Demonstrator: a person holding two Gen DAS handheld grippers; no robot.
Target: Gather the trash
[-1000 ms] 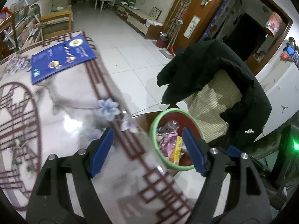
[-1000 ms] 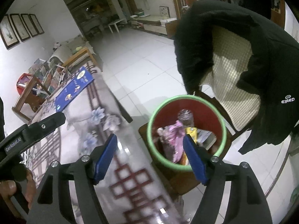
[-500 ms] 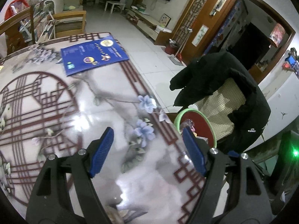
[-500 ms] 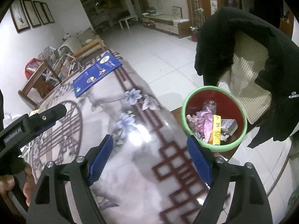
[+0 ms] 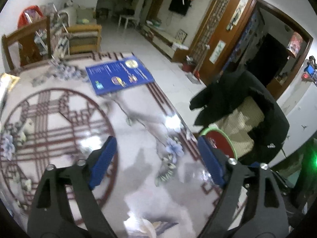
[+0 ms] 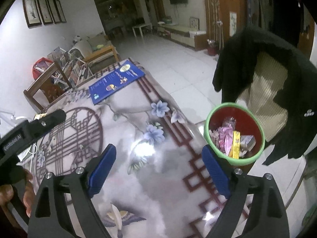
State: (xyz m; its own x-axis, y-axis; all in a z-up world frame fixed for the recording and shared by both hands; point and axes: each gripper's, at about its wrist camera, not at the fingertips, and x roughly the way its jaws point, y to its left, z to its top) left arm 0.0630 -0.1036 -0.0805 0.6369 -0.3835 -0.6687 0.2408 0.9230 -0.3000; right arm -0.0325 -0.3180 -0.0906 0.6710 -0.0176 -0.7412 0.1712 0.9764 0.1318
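Across a patterned glass tabletop with red lattice lines and blue printed flowers, we see both tools hanging over bare surface. Our right gripper has its blue jaws spread wide with nothing between them, and our left gripper is just as wide and just as empty. A second ago both cameras looked down almost straight at the trash bin; since then we have pulled back over the table, so much more of the tabletop fills each view. The red, green-rimmed trash bin now sits off the table's right edge, right of our right gripper, with pink and yellow wrappers inside; in the left wrist view only a slice of it shows past the right finger. A blue booklet lies at the far end of the table. A black jacket drapes the chair behind the bin.
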